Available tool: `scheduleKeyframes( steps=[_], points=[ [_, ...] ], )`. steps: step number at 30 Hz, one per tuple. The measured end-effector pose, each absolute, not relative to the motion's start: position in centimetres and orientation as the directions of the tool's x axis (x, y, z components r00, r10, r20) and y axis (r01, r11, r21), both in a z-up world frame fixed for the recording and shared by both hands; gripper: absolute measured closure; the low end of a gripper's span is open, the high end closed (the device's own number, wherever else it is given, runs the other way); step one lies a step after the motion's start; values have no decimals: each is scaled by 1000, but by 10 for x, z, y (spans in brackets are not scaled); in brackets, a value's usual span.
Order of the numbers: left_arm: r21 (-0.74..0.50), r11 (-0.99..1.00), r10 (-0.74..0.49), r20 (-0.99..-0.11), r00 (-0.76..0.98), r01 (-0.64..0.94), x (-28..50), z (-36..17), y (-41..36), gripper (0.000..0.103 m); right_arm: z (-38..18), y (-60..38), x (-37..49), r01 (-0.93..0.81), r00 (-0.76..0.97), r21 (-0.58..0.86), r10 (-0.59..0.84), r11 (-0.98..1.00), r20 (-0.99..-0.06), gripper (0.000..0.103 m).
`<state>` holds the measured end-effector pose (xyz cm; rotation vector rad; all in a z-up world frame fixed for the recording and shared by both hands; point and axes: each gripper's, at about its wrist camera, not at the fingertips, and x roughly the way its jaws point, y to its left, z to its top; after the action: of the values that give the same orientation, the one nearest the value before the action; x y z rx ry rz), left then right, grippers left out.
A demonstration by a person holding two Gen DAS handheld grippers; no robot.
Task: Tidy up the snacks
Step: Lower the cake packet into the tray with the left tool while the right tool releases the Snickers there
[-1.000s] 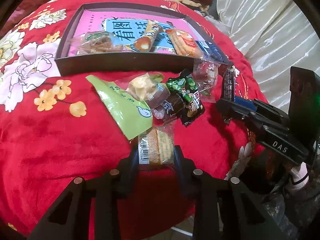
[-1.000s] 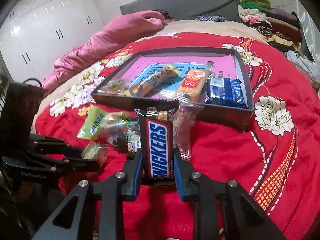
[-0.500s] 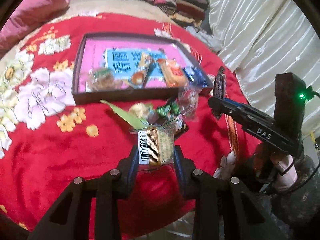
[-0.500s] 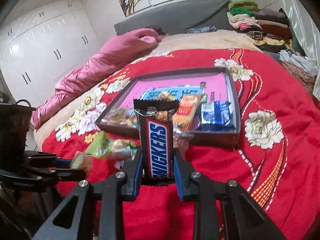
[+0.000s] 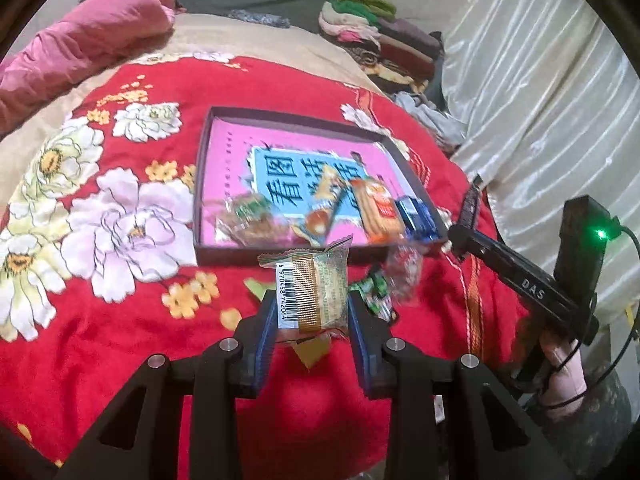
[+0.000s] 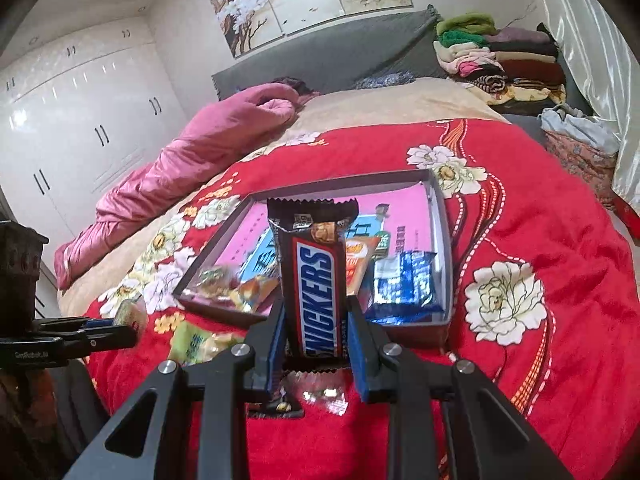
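Left wrist view: left gripper (image 5: 310, 312) clamps a clear-wrapped golden wafer snack with barcode label (image 5: 310, 290), held above the red floral blanket (image 5: 120, 320); the shallow dark tray with pink liner (image 5: 202, 184) lies at 12 o'clock. Right wrist view: right gripper (image 6: 316, 334) pinches an upright brown Snickers bar (image 6: 314, 284), tray (image 6: 444, 240) behind it at 12 o'clock, loose snacks on the blanket (image 6: 560, 360) at 9 o'clock.

A bed (image 5: 100, 360) under a red flowered blanket (image 6: 560, 360) carries everything; a shallow dark tray (image 5: 202, 184) lies ahead of the left gripper (image 5: 311, 312); loose snack packets (image 6: 196, 342) lie just below both grippers; a pink quilt (image 6: 180, 168) is bunched far beyond the tray, to its left.
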<state>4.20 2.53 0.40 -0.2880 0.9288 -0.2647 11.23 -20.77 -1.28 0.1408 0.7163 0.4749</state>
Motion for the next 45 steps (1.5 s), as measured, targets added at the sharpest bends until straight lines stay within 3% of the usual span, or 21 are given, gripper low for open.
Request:
scheduleKeyframes(
  steps=[17,45],
  points=[
    [-303,951,-275,-741,612,61,120,-1,13,69,-34,-212,160,-255,653,287,384,923,-653,74],
    [-246,969,-224,-804,551,36,172,-34,-14,67,-46,-198,170,-286,649,257,384,923,-657,74]
  ],
)
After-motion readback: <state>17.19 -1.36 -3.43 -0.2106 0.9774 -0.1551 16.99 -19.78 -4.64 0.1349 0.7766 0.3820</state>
